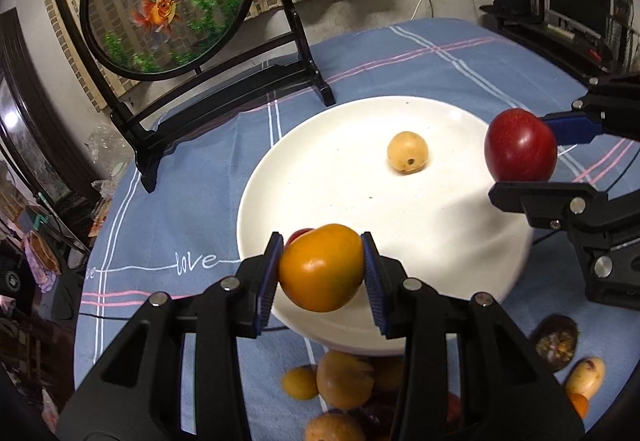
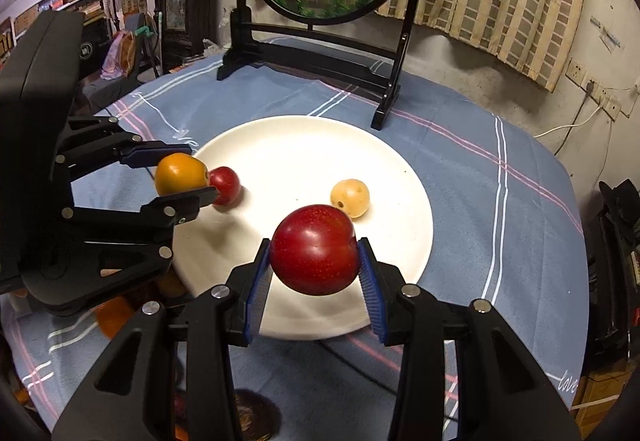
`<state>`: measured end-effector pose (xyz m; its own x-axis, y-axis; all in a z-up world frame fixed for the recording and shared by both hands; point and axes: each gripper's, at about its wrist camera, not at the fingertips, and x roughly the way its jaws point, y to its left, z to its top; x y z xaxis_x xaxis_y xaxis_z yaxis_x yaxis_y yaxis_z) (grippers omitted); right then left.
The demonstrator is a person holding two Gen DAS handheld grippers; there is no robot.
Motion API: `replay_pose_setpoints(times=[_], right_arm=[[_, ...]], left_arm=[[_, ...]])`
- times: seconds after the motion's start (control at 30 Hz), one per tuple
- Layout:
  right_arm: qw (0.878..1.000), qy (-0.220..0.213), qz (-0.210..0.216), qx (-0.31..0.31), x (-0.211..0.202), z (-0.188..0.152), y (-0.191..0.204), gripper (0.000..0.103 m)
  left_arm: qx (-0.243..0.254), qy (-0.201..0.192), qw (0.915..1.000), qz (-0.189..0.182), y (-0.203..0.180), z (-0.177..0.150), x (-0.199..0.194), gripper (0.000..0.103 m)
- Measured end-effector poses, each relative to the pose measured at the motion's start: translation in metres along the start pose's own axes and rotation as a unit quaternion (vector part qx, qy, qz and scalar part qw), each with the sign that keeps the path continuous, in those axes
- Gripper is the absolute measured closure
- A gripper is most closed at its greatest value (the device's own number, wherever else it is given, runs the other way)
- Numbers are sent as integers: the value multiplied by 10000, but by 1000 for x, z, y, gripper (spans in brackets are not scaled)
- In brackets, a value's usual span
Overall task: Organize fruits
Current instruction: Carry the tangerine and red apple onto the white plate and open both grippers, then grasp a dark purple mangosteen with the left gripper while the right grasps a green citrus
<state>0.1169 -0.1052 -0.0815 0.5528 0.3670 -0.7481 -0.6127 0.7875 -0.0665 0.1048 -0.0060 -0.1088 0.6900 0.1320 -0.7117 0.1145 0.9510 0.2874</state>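
My left gripper (image 1: pixel 322 271) is shut on an orange fruit (image 1: pixel 320 267) and holds it above the near left rim of the white plate (image 1: pixel 328 157). It also shows in the right wrist view (image 2: pixel 182 175). My right gripper (image 2: pixel 314 253) is shut on a red plum (image 2: pixel 314 249) and holds it above the plate's (image 2: pixel 280 145) near side; the plum also shows in the left wrist view (image 1: pixel 520 145). On the plate lie a pale yellow loquat (image 1: pixel 407 152) (image 2: pixel 350 198) and a small red fruit (image 2: pixel 226 185), mostly hidden behind the orange fruit in the left wrist view.
Several orange and dark fruits (image 1: pixel 344 379) lie on the blue checked tablecloth (image 1: pixel 180 201) beside the plate, with a halved dark fruit (image 1: pixel 556 341) and a yellow loquat (image 1: pixel 586 379). A goldfish screen on a black stand (image 1: pixel 224 97) (image 2: pixel 312 53) stands behind the plate.
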Motion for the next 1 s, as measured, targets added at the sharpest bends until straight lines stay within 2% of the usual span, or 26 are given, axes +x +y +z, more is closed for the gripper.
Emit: replay_pose_setpoints(times=[0.17,0.27,0.3,0.33,0.37,0.47,0.67,0.77,1.0], right_arm=[[9998,164,-133,70,24,7,-8,61],[9993,350,-56,150,37,7,-12,60],[9990,412,-61,176,41,7,-13,59],[9989,427,-96,182,43,7,-14,53],[9990,361,-163,187,43,8,-15,48],[9993,146,-74,328,35,11,-22,47],[9992,55,-126,383,9,2,-27,47],[9991,62,-137,398,-12,-12,-23,47],[9992,-66,116,387,-81,-71,2,46]], left_arm=[[89,135,9997,196,-3,3,16,63],[198,105,9993,304,-7,5,21,62],[247,77,9990,356,-8,6,21,58],[294,35,9985,463,-10,7,21,43],[293,1,9983,501,-10,7,21,38],[235,-55,9986,476,-8,10,18,38],[-53,-74,9994,325,8,2,4,38],[-209,-105,9994,244,20,-8,-16,38],[-424,-273,9987,-20,35,-44,-70,36]])
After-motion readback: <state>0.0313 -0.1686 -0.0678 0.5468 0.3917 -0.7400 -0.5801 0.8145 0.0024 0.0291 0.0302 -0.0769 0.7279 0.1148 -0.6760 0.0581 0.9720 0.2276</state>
